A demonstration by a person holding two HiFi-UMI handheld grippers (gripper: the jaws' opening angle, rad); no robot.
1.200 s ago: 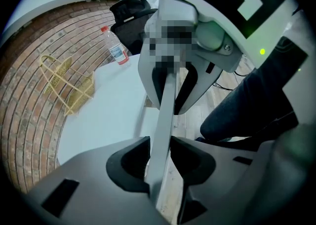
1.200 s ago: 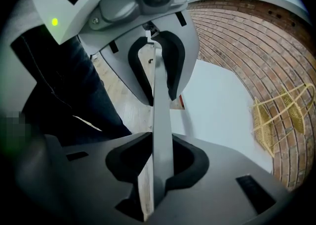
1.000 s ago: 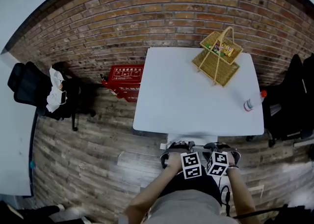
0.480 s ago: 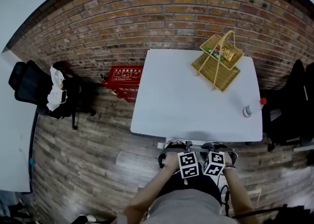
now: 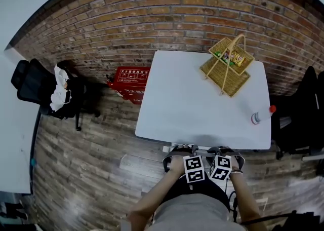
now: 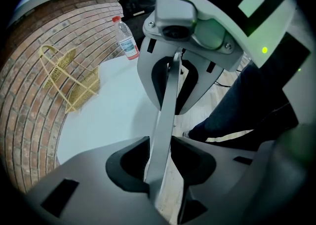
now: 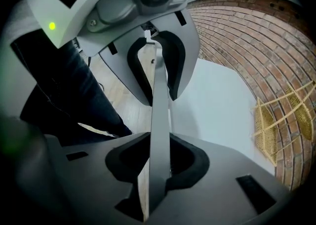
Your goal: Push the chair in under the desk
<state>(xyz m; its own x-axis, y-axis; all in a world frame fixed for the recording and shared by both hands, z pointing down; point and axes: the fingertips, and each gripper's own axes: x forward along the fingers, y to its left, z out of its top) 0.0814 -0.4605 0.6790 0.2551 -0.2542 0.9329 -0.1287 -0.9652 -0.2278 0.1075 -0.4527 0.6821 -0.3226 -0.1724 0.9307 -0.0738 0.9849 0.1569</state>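
Left gripper (image 6: 158, 162) and right gripper (image 7: 158, 165) sit side by side, each with its jaws closed narrow on the thin top edge of the chair (image 5: 202, 149), probably for a straight, even shove. The chair's back stands just beside the worktop's (image 5: 192, 98) near edge, so it looks nearly tucked in.

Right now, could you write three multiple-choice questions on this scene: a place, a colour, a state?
1. Where is the basket? A on the desk; B on a shelf; C on a stool.
2. What colour is the box by the wall? A blue; B red; C green.
3. What do the left gripper and right gripper do? A hang open; B clamp the chair's back; C rest on the desk.
A: it sits on the desk's far corner. B: its sides are red. B: each pinches the grey back.
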